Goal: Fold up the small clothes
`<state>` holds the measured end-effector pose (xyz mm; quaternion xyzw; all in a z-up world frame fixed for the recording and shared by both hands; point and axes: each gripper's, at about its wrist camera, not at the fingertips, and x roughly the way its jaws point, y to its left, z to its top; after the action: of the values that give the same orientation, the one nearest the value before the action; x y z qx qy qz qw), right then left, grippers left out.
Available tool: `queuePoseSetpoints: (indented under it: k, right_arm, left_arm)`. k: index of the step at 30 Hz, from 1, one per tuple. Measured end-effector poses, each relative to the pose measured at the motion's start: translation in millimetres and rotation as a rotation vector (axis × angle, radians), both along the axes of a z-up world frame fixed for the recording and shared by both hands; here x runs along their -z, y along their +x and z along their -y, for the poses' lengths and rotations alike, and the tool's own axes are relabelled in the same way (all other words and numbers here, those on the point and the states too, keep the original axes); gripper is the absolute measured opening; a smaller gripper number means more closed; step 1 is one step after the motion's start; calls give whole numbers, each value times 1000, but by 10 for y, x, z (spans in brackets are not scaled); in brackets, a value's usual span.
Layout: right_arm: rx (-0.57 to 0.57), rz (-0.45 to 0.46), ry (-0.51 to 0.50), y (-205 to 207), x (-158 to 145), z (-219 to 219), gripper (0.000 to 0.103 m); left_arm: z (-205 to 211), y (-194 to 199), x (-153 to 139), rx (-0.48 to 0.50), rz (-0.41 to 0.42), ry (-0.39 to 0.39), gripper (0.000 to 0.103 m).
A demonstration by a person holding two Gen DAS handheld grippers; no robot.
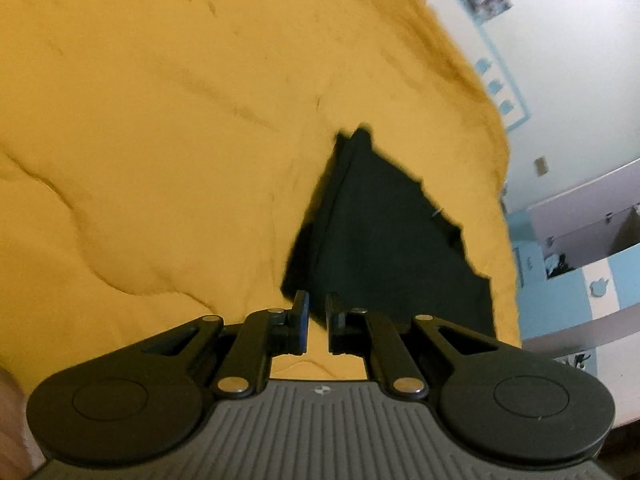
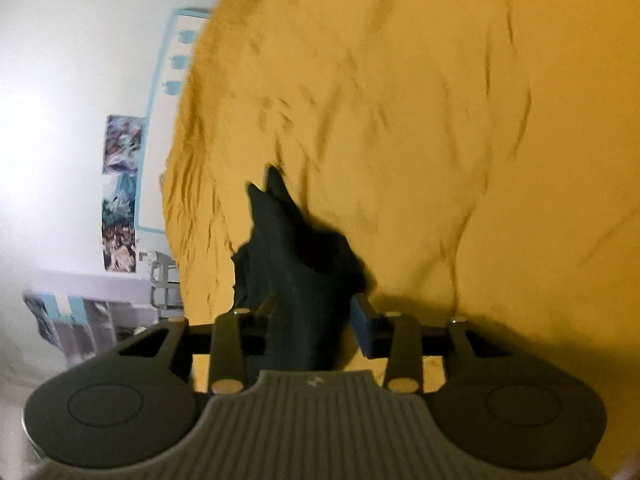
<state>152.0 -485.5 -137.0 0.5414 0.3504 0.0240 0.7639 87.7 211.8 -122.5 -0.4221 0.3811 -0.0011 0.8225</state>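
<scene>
The dark garment [image 1: 384,232] lay on a yellow blanket [image 1: 160,140] that covered the whole surface, close to the blanket's outer edge. In the left wrist view the left gripper [image 1: 318,322] hung just short of the garment's near corner, its two fingers drawn almost together with only a narrow slit of blanket showing between them and no cloth caught in that slit; the garment spread away from the fingertips as a dark triangle, its point farthest from the gripper and its ragged side running toward the blanket's edge. In the right wrist view the right gripper [image 2: 316,320] stood with its fingers spread wide, and the garment [image 2: 296,264] rose as a bunched, peaked fold straight between them, passing down through the gap toward the gripper body; whether either pad pressed the cloth could not be told, since the view was blurred. Beyond the garment the blanket [image 2: 440,120] stretched wide and wrinkled, with plenty of open yellow room on the far side of each gripper. On the other side the blanket's edge fell away close to the garment, and past it stood a pale wall [image 2: 80,60] with posters [image 2: 120,192] and some shelving [image 1: 580,240].
</scene>
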Motion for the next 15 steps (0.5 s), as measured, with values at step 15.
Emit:
queuePoseSetpoints:
  k: [15]
  right_arm:
    - [-186, 164, -523, 769, -569, -537, 48]
  left_arm:
    - [415, 1164, -13, 117, 291, 211, 25]
